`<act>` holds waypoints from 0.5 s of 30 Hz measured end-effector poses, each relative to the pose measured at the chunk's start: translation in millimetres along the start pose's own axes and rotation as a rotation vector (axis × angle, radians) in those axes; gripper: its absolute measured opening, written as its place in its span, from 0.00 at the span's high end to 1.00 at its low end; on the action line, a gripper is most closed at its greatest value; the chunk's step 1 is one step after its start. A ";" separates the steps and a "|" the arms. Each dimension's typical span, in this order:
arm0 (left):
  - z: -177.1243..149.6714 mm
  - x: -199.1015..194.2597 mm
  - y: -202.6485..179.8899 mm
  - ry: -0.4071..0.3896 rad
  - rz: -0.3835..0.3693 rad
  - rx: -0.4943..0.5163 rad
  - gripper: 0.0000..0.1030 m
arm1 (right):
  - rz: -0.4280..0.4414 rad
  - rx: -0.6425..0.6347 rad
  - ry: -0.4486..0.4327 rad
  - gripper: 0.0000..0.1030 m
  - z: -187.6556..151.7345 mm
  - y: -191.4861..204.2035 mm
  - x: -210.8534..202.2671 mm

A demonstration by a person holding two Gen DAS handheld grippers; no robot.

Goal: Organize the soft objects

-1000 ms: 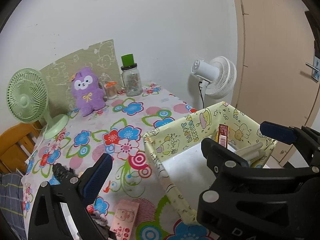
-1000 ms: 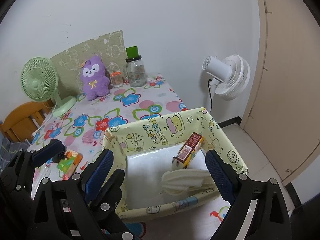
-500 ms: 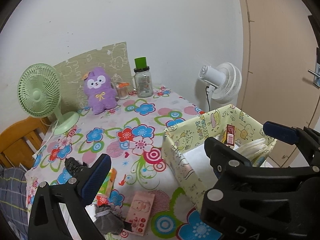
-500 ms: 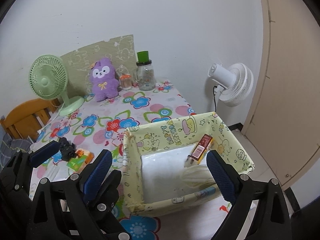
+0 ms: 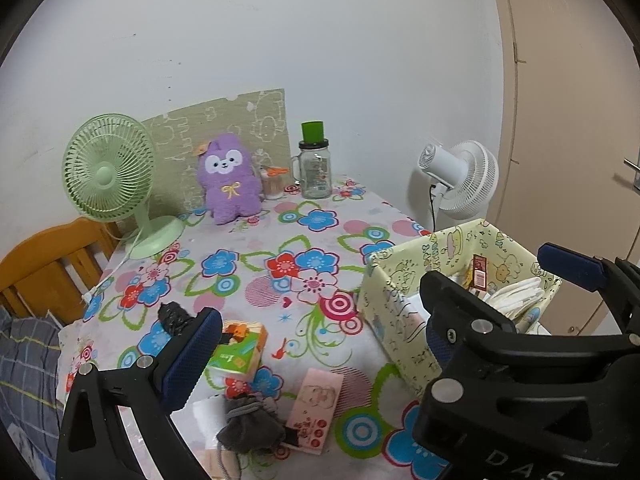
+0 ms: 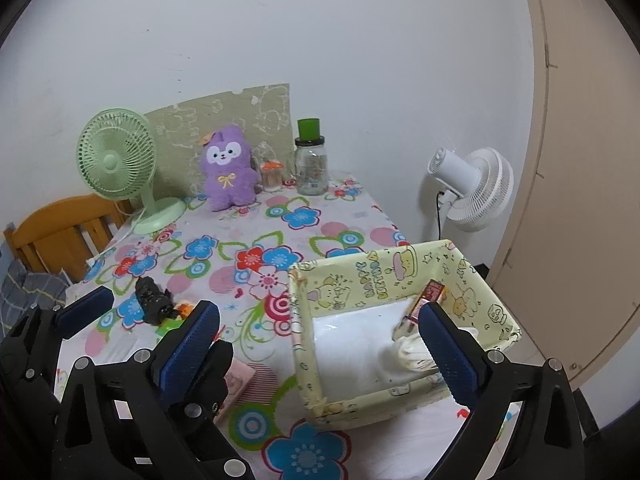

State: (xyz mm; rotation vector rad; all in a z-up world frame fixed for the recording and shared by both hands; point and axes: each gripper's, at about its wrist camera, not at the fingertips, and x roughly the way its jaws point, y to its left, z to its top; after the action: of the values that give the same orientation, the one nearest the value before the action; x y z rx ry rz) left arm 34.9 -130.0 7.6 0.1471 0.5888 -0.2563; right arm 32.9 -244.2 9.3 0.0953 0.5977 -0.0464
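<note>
A yellow cartoon-print box [image 6: 384,280] [image 5: 388,304] stands at the table's right edge; it holds a white folded cloth [image 6: 412,354] and a red packet [image 6: 430,294]. A purple plush [image 5: 229,178] [image 6: 228,174] sits at the back. A grey pouch [image 5: 250,426], a pink tissue pack [image 5: 316,410], a green tissue pack [image 5: 240,354] and a black object [image 6: 152,300] lie at the front left. My left gripper [image 5: 320,360] is open and empty above them. My right gripper [image 6: 320,348] is open and empty above the box's near left corner.
A green fan [image 5: 110,168] stands at the back left, and a jar with a green lid [image 5: 315,170] is beside a small orange-lidded jar [image 6: 272,176]. A white fan [image 6: 472,188] stands off the table on the right. There is a wooden chair [image 5: 44,268] on the left and a door on the right.
Both grippers have pulled back and up from the box; more of the table and the front-left items have come into view. Both stay open and empty.
</note>
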 end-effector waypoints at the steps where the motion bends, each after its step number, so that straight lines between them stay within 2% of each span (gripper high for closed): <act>1: -1.0 -1.8 2.4 -0.002 0.002 -0.004 0.00 | 0.003 -0.003 -0.001 0.02 -0.4 2.4 -1.1; 15: -14.6 -21.4 31.3 -0.009 0.029 -0.038 0.00 | 0.041 -0.039 -0.047 0.00 -8.5 36.8 -17.5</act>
State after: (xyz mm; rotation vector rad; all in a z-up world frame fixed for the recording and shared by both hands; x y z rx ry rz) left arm 18.8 -92.8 9.6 0.1176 0.5817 -0.2177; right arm 16.3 -206.5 15.0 0.0689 0.5493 0.0027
